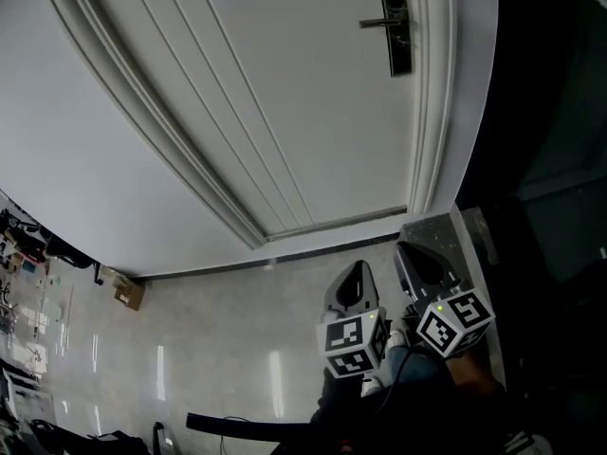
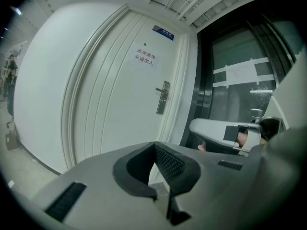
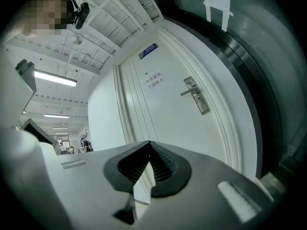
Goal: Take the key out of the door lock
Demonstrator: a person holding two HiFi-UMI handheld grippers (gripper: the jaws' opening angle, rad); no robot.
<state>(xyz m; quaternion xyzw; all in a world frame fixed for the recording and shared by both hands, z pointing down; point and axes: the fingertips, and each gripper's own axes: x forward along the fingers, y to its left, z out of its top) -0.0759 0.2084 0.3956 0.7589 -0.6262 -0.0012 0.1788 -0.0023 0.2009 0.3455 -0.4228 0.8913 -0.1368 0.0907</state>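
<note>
"Two sets of jaws to enter. Their state?"

"Left gripper (image 2: 154, 147): pads brought together tip to tip, nothing between them. Right gripper (image 3: 149, 147): the same, closed and empty."

"Position?"

"Side by side, low in the head view, over the pale glossy floor (image 1: 218, 339). Both point up toward the white door (image 1: 285, 93)."

"And the key?"

"The lock plate (image 1: 395, 25) sits at the door's right edge, with its lever handle (image 1: 377, 22) sticking out to the left. The plate runs on below the handle. No view shows it large enough to make out a key. Both grippers are well apart from the plate."

"Anything else on the door?"

"A printed sign (image 2: 145, 59) on the middle of the panel, higher than the handle."
</note>
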